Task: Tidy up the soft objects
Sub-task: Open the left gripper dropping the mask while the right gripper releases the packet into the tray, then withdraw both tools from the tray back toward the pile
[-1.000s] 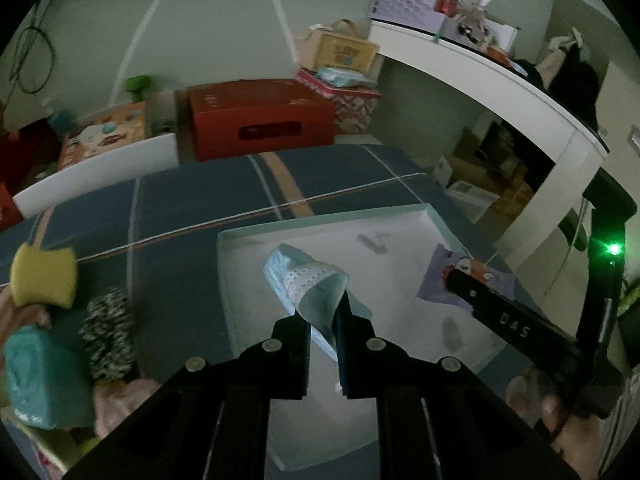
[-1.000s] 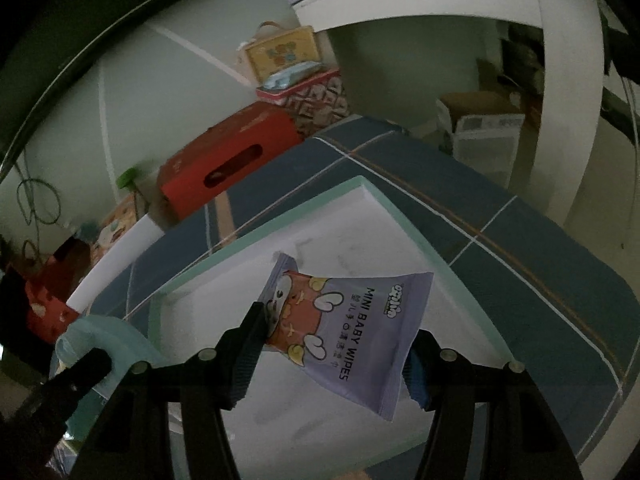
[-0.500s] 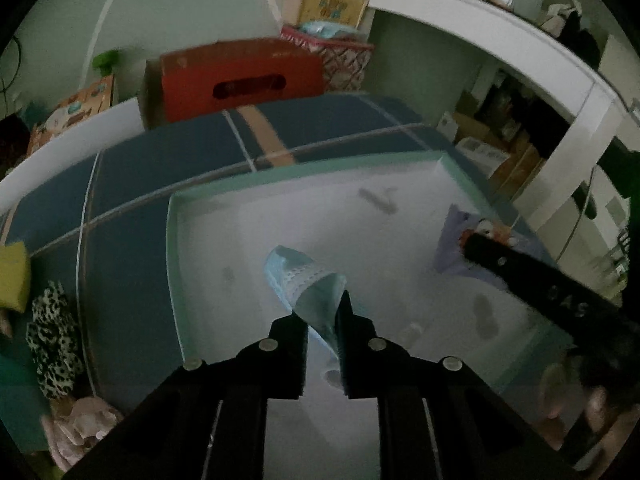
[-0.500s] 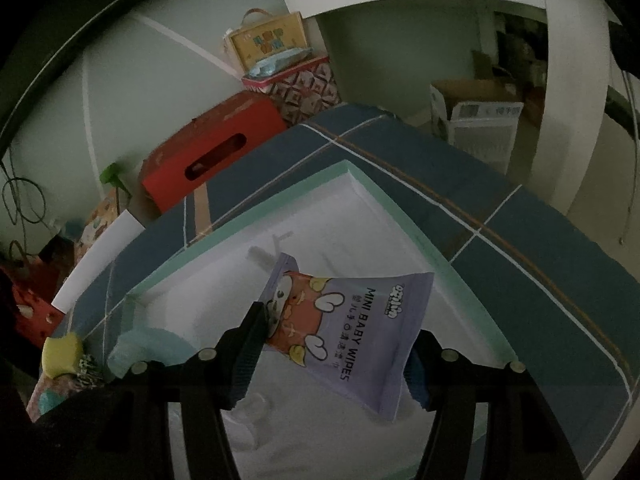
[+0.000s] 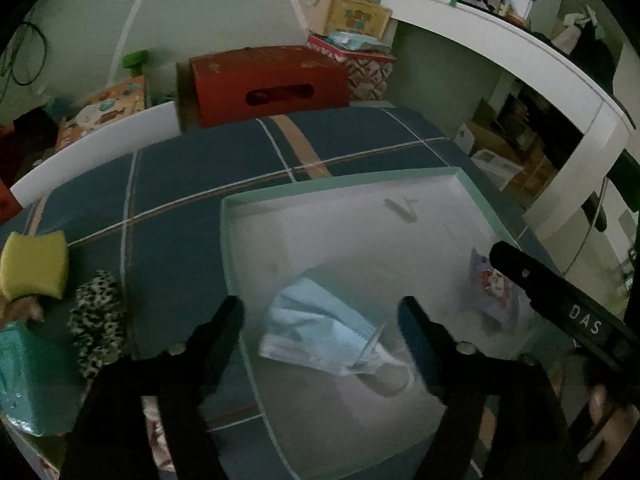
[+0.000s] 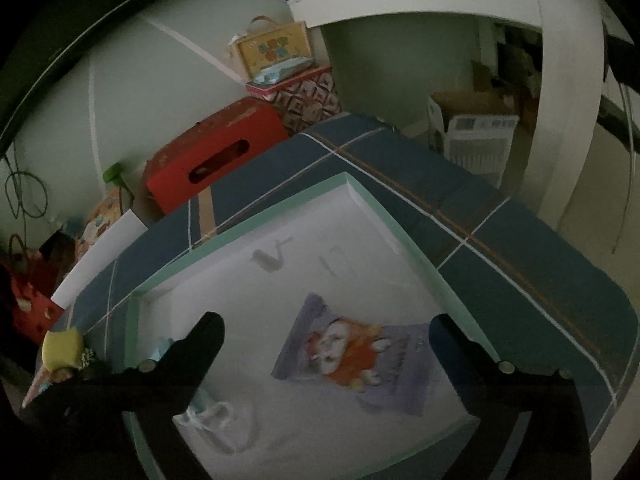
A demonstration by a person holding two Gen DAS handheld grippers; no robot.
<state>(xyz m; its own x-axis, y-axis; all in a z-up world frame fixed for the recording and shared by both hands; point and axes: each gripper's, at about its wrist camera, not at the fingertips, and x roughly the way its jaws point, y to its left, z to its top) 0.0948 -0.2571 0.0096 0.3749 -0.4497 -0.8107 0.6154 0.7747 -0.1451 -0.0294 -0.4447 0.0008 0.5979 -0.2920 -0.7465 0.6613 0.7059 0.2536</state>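
Observation:
A light blue face mask (image 5: 320, 330) lies inside the mint-rimmed white tray (image 5: 340, 186), between the wide-open fingers of my left gripper (image 5: 320, 312), which is empty just above it. A purple baby wipes pack (image 6: 360, 356) lies flat in the same tray (image 6: 400, 220), below my open, empty right gripper (image 6: 326, 330). The pack also shows in the left wrist view (image 5: 492, 288), partly behind the right gripper's finger. The mask's edge shows in the right wrist view (image 6: 208, 412).
On the blue plaid cloth left of the tray lie a yellow sponge (image 5: 34, 264), a leopard-print scrunchie (image 5: 98, 320), a teal pack (image 5: 28, 380) and a pink soft item (image 5: 154, 436). A red box (image 5: 268, 80) stands behind the table. A white counter (image 5: 520, 52) curves at right.
Both grippers opened. The mask dropped from my left gripper into the tray, and the wipes pack dropped from my right gripper into the tray.

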